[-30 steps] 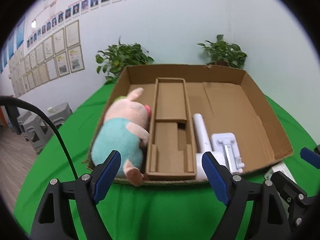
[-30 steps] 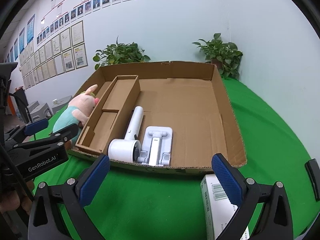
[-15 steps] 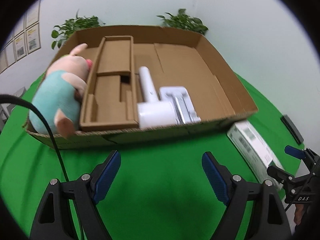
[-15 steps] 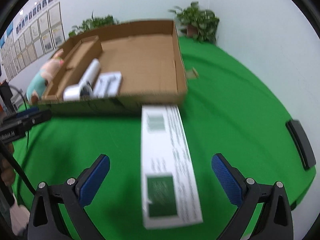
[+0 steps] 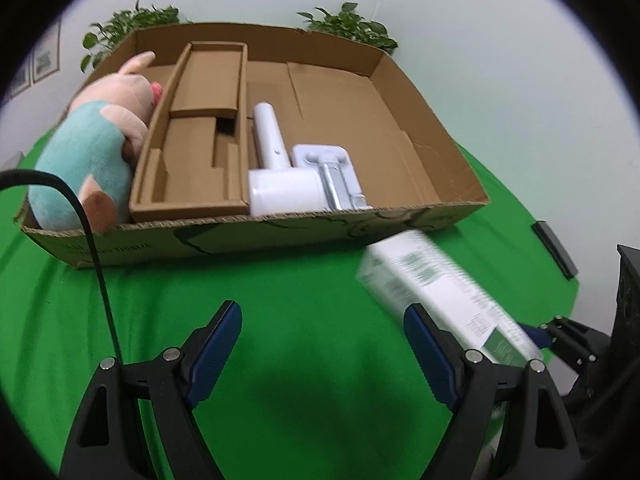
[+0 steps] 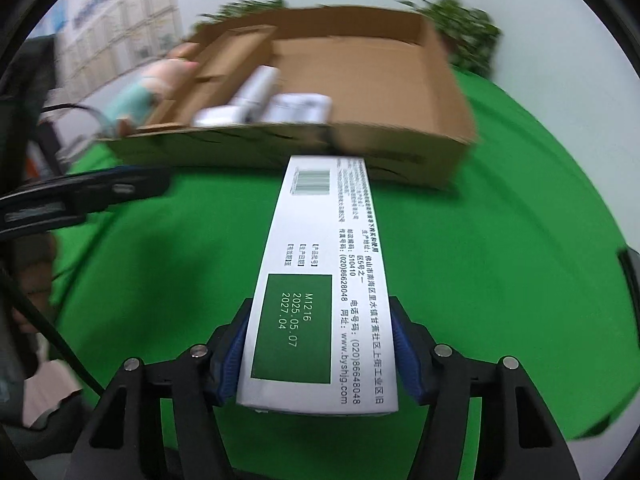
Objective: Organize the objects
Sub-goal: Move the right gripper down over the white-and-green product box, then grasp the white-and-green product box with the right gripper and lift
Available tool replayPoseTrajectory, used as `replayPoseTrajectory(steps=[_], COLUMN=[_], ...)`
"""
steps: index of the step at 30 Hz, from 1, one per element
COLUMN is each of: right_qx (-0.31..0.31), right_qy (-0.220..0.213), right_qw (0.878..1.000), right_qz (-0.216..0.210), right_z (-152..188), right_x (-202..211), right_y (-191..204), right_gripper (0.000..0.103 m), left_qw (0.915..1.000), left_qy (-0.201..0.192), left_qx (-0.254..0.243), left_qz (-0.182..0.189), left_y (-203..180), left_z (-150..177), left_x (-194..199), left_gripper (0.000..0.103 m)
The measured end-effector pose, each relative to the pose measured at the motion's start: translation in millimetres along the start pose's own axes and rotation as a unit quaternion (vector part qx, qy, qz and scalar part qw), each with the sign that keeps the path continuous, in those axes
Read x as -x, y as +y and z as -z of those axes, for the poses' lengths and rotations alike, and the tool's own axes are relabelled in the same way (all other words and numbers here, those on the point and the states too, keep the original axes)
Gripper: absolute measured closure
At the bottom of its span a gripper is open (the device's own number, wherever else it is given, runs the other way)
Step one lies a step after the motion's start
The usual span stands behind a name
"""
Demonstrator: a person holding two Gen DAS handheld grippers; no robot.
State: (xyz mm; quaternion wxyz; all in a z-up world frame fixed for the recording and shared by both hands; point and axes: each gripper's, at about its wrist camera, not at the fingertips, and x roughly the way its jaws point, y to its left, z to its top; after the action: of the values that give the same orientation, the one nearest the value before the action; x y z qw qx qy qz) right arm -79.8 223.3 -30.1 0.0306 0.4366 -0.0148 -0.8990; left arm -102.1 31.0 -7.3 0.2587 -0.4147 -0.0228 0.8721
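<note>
A: What is the right gripper [image 6: 320, 364] doing?

B: Its jaws are pinching the near end of the long white carton [image 6: 324, 280], one blue pad pressing on each long side. Gripping across the narrow width is probably the only way the carton fits between the fingers.

A: And where is the carton pointing?

B: Its far end is aiming at the front wall of the cardboard box [image 6: 440, 152], which is sitting on the green cloth [image 6: 500, 260]. In the left wrist view the carton [image 5: 440, 284] is looking blurred and tilted, so I'm judging it is being carried off the cloth, though I cannot be sure.

A: Is the left gripper [image 5: 322, 344] helping?

B: No. Its jaws are standing wide apart with nothing between them, hovering over the cloth in front of the box, likely keeping out of the way.

A: What is lying in the box?

B: A plush pig [image 5: 96, 148] is filling the left edge, a cardboard insert [image 5: 196, 140] is sitting beside it, then a white hair dryer [image 5: 276, 172] and a pale stand [image 5: 332, 172]. The bare floor on the right is looking like the obvious spot for the carton.
</note>
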Motion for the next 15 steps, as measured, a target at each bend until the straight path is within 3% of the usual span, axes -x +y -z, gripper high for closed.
replayPoseTrajectory(steps=[2, 3, 4, 10, 15], right_qx=[0.010, 0.013, 0.015, 0.012, 0.042], right_qy=[-0.006, -0.007, -0.010, -0.006, 0.001], right_qw=[1.000, 0.999, 0.999, 0.999, 0.998], right_qz=[-0.028, -0.034, -0.034, -0.047, -0.048], right_z=[-2.4, -3.6, -5.5, -9.1, 3.3], right_x=[1.6, 0.8, 0.3, -1.6, 2.4], right_y=[11.4, 15.5, 17.8, 11.7, 20.4], right_gripper=[0.025, 0.004, 0.001, 0.001, 0.004], left_qw=[0.9995, 0.9991, 0.9978, 0.9864, 0.9801], left_qy=[0.013, 0.018, 0.028, 0.063, 0.084], left_qx=[0.009, 0.013, 0.021, 0.062, 0.078], left_qz=[0.027, 0.036, 0.057, 0.139, 0.162], left_y=[0.6, 0.7, 0.8, 1.4, -3.2], left_z=[2.1, 2.7, 3.6, 5.2, 9.5], left_x=[-3.8, -5.4, -8.5, -27.7, -38.3], left_gripper=[0.020, 0.020, 0.020, 0.020, 0.020])
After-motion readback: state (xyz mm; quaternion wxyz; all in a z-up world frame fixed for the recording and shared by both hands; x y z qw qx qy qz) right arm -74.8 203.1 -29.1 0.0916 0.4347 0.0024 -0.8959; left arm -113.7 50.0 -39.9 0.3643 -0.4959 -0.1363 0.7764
